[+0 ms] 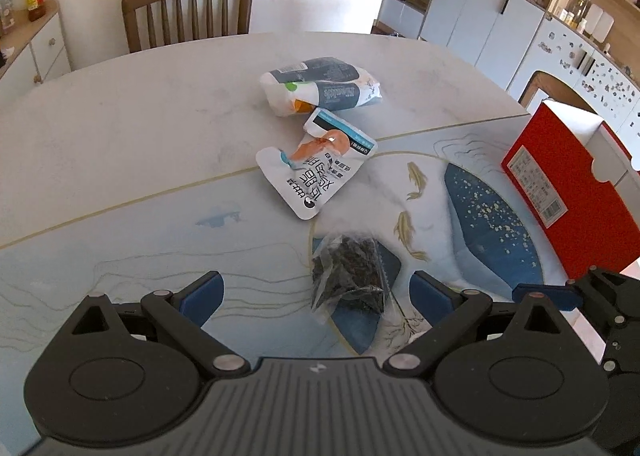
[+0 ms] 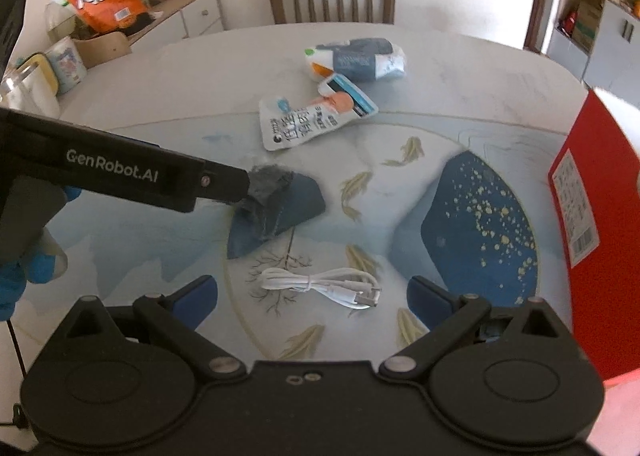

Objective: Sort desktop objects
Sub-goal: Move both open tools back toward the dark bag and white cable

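While both tools are hovering over the painted table (image 1: pixel 120 127), the left gripper (image 1: pixel 316 298) is standing wide open with nothing held, its blue pads flanking a clear bag of dark dried pieces (image 1: pixel 350 276) lying between them on the tabletop; seen from the right wrist, its black body is showing the white lettering "GenRobot.AI", gripped by a hand in a blue glove (image 2: pixel 24 268). The right gripper (image 2: pixel 312 296) is likewise gaping and empty, a coiled white cable (image 2: pixel 320 284) resting on the table between its fingers. Farther out, a white pouch (image 1: pixel 308 171) printed with bold Chinese characters and an orange picture is lying beside a rolled grey-and-white packet (image 1: pixel 320 85), whose lettering is too small to read; the two are touching or nearly so. A red box (image 1: pixel 568 191) bearing a white barcode label is standing at the right edge, hemming in that side; the table's left half is lying open, and a wooden chair (image 1: pixel 188 7) is sitting at the far rim.
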`<state>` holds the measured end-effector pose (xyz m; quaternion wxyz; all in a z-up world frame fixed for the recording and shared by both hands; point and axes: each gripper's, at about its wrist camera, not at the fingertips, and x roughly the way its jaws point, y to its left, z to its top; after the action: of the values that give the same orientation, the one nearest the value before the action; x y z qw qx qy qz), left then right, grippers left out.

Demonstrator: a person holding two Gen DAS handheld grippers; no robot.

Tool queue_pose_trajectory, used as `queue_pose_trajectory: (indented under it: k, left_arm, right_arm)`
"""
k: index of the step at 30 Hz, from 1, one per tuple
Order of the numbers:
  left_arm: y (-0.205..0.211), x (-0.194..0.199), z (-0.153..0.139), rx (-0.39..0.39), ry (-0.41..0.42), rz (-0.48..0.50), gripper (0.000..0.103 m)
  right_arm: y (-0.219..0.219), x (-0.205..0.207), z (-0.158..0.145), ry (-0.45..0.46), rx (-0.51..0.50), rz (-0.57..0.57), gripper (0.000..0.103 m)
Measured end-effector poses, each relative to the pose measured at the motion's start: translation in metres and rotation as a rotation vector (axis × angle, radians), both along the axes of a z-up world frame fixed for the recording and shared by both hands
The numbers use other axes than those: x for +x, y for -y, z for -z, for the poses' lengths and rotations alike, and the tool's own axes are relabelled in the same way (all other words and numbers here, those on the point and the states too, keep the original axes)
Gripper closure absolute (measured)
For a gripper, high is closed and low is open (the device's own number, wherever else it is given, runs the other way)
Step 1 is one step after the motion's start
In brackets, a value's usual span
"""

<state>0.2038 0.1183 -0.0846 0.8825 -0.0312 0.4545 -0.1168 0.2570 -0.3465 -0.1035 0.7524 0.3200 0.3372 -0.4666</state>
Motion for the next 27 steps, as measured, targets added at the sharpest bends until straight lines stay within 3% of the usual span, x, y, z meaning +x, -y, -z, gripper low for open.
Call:
queue_pose_trajectory:
  k: [8, 23, 27]
  left_arm:
    - [0.006, 0.010, 0.014, 0.014, 0.008, 0.034, 0.003]
    - [0.020, 0.023, 0.030, 0.006, 0.032, 0.065, 0.004]
    - [0.021, 0.023, 0.031, 0.004, 0.040, 0.070, 0.004]
  right_arm:
    - [0.003, 0.008, 0.011, 0.008, 0.010, 0.071, 0.001]
    - [0.010, 0.010, 0.020, 0.004, 0.014, 0.096, 0.002]
    - [0.007, 0.013, 0.020, -0.031, -0.005, 0.086, 0.009]
